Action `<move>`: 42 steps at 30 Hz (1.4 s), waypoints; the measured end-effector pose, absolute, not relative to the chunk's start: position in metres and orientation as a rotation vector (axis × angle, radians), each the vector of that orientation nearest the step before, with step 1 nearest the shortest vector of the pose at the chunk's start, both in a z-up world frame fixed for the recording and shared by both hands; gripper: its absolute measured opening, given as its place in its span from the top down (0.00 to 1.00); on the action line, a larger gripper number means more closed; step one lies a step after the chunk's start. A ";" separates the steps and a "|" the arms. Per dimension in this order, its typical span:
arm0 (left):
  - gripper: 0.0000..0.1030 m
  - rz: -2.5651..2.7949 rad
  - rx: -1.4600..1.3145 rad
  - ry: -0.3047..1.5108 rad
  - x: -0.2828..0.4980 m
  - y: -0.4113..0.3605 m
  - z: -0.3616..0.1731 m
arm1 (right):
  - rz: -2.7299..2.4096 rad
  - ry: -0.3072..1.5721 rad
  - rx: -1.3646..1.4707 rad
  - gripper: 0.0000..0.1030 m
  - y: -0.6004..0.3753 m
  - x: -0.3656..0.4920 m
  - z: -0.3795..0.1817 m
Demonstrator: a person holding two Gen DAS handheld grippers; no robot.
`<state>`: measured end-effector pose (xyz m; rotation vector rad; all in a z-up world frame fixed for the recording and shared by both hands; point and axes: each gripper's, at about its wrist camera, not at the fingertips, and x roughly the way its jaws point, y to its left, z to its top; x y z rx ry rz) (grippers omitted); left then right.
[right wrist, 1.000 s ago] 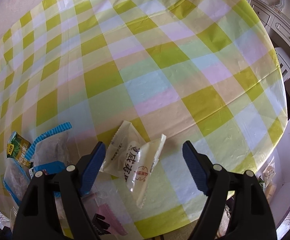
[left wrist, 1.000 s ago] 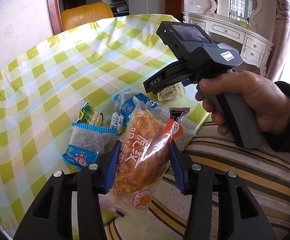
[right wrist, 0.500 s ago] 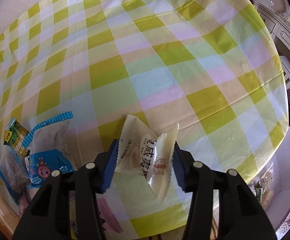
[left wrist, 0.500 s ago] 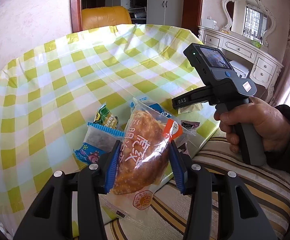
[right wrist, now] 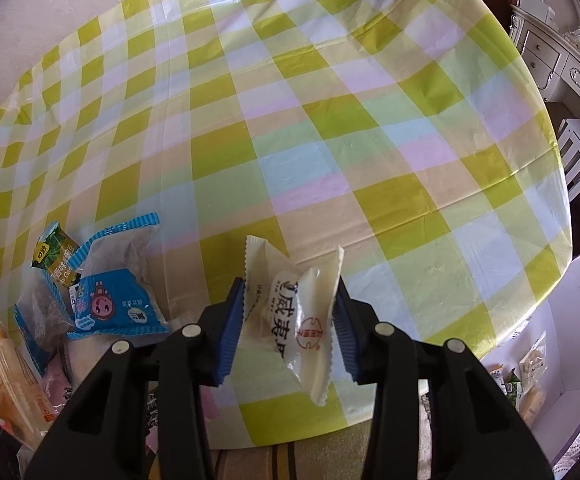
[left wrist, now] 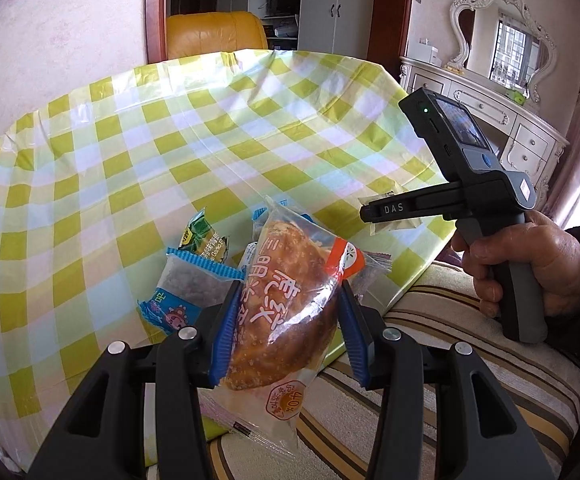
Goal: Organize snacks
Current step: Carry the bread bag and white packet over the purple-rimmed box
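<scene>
My left gripper [left wrist: 285,332] is shut on a clear packet of orange-brown bread [left wrist: 281,304] and holds it upright above the table's near edge. In the right wrist view my right gripper [right wrist: 290,320] has its jaws closing on a white snack packet [right wrist: 294,312]. The blue pads press its crumpled sides, and it hangs just over the checked tablecloth [right wrist: 330,140]. A person's hand [left wrist: 530,268] grips the right gripper's handle at the right of the left wrist view.
A blue packet [right wrist: 117,304], a green packet [right wrist: 55,256] and other snacks lie in a heap at the table's near left. A white box with a purple rim [right wrist: 570,320] holding several snacks stands below the table's right edge. A striped cushion [left wrist: 450,380] lies in front.
The right gripper's jaws have come together onto the white packet, folded it and raised it a little. The left gripper has kept hold of the bread packet and rolled slightly.
</scene>
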<state>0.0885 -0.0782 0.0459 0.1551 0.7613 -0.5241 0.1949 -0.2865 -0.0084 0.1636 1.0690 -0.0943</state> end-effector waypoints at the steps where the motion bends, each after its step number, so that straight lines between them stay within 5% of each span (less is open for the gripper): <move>1: 0.56 -0.526 0.154 0.762 0.088 -0.080 0.046 | -0.093 1.070 0.168 0.59 -0.289 0.193 -0.008; 21: 0.56 -0.608 0.200 0.776 0.094 -0.140 0.051 | -0.125 1.042 0.198 0.59 -0.337 0.157 0.008; 42: 0.56 -0.914 0.360 0.806 0.097 -0.308 0.042 | -0.374 1.038 0.322 0.59 -0.484 0.089 -0.005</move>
